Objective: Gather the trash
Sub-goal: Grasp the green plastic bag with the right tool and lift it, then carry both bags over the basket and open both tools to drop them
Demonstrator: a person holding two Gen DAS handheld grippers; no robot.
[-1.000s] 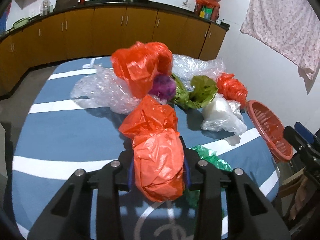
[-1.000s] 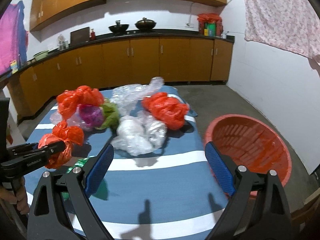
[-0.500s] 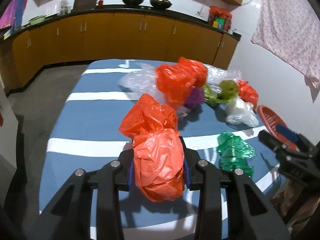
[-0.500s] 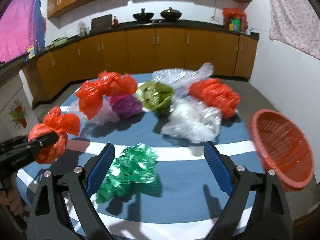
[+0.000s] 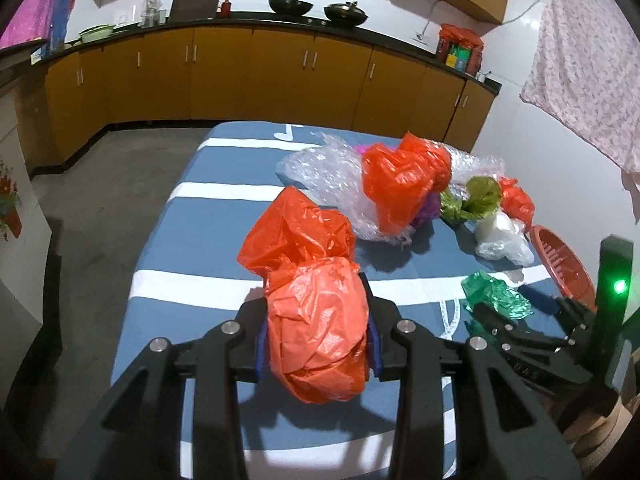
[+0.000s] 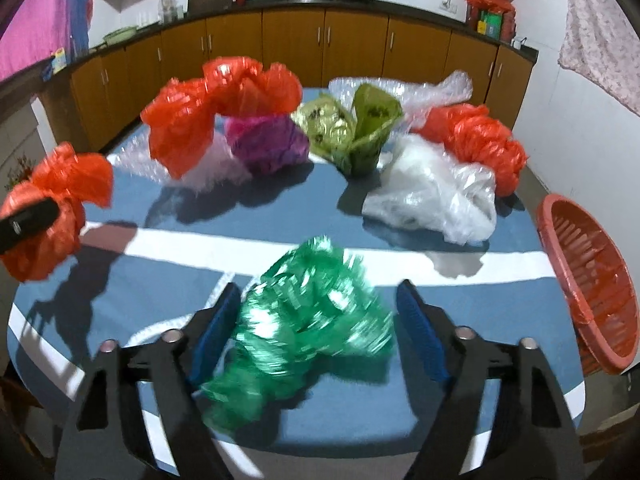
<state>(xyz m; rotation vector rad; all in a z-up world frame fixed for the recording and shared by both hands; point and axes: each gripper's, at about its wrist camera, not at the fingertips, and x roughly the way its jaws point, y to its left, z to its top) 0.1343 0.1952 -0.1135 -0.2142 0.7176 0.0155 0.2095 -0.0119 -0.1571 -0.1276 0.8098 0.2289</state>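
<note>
My left gripper is shut on a crumpled orange plastic bag and holds it above the near left part of the blue striped table. It also shows in the right wrist view at the far left. My right gripper is open, its blue pads on either side of a crumpled green plastic bag on the table's near edge. The green bag also shows in the left wrist view. A red basket stands off the table's right edge.
Further back on the table lie another orange bag, a purple bag, an olive green bag, a white clear bag, an orange bag and bubble wrap. Brown kitchen cabinets line the far wall.
My right gripper has moved left and down from the basket side, so the green bag now lies between its pads. My left gripper has drawn back to the left, still holding the orange bag.
</note>
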